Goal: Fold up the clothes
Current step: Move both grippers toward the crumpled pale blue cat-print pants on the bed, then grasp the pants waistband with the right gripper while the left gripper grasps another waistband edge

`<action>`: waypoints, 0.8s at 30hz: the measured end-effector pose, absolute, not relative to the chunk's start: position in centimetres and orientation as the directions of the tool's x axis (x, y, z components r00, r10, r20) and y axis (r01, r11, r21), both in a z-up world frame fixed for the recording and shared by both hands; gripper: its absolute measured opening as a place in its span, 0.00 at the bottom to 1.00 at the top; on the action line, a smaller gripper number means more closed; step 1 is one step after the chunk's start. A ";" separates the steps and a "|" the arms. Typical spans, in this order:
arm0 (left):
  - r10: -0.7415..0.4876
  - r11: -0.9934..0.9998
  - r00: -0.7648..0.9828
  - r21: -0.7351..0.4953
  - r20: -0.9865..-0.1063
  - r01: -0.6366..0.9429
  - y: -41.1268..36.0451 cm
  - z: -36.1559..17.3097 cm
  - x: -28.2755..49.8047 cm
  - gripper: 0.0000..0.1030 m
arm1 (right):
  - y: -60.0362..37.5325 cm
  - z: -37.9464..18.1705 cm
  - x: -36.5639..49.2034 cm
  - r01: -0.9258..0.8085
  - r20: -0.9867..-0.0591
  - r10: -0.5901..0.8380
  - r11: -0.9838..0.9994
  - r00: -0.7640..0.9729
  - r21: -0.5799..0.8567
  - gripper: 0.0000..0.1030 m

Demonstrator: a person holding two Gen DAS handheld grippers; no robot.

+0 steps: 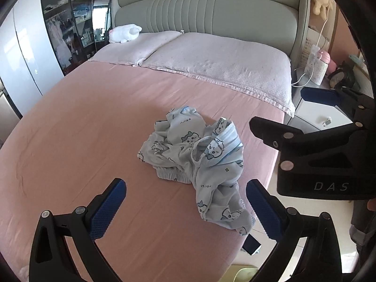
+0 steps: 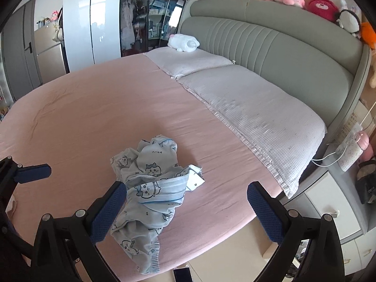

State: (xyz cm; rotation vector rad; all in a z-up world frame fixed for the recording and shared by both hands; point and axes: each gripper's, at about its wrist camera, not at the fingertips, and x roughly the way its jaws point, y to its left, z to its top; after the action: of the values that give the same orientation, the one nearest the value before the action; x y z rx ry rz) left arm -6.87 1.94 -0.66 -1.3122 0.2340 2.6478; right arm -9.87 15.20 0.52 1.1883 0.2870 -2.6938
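A crumpled light-blue garment (image 1: 195, 155) (image 2: 150, 188) with a cartoon print lies on the pink bed sheet (image 1: 82, 141) (image 2: 94, 108), one end reaching the near edge of the bed. My left gripper (image 1: 185, 202) hovers just short of it, open, blue pads wide apart and nothing between them. My right gripper (image 2: 186, 202) is also open and holds nothing; its left pad overlaps the cloth in the right wrist view, and I cannot tell whether it touches. The left wrist view shows the right gripper (image 1: 277, 108) to the garment's right, beyond the bed's side. One finger of the left gripper (image 2: 35, 171) shows at the far left.
Two pale pillows (image 1: 223, 63) (image 2: 258, 117) lie below the grey headboard (image 1: 188, 11), with a white plush toy (image 1: 124, 33) on one. A white nightstand (image 1: 324, 117) holds a pink bottle (image 1: 323, 58) and cables. A phone (image 1: 251, 244) lies below the bed's edge. Wardrobes stand at left.
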 end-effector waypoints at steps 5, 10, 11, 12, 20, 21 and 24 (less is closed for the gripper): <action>0.094 -0.979 -0.595 0.036 -0.799 -0.203 0.9 -1.5 -8.1 1.00 | 15.9 -1.6 -10.6 0.218 -0.791 -0.056 -0.971 -0.609 -0.100 1.00; 0.108 -0.987 -0.574 -0.020 -0.812 -0.158 0.1 -2.6 -9.1 1.00 | 16.5 -2.3 -11.1 0.213 -0.809 -0.067 -0.974 -0.584 -0.072 1.00; 0.112 -0.989 -0.573 -0.036 -0.812 -0.141 0.0 -2.8 -9.2 1.00 | 16.7 -2.3 -11.3 0.213 -0.811 -0.075 -0.975 -0.581 -0.062 1.00; 0.114 -0.991 -0.574 -0.051 -0.811 -0.124 -0.2 -3.1 -9.3 1.00 | 16.8 -2.4 -11.4 0.213 -0.812 -0.087 -0.976 -0.577 -0.047 1.00; 0.163 -0.984 -0.526 -0.101 -0.835 -0.145 1.2 -6.0 -9.6 1.00 | 18.4 -3.4 -13.9 0.183 -0.833 -0.214 -0.973 -0.510 0.139 1.00; 0.176 -0.982 -0.512 -0.111 -0.841 -0.156 1.5 -6.5 -9.6 1.00 | 18.6 -3.6 -14.3 0.177 -0.837 -0.231 -0.971 -0.495 0.164 1.00; 0.182 -0.977 -0.484 -0.101 -0.856 -0.189 2.7 -7.6 -9.4 1.00 | 18.7 -4.7 -15.0 0.160 -0.847 -0.289 -0.957 -0.446 0.242 0.99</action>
State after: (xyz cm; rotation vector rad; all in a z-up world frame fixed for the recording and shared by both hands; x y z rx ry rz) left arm -9.40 2.66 -7.57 -1.4618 0.0106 2.5349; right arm -15.00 18.68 -4.69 1.4783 -0.1837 -2.4600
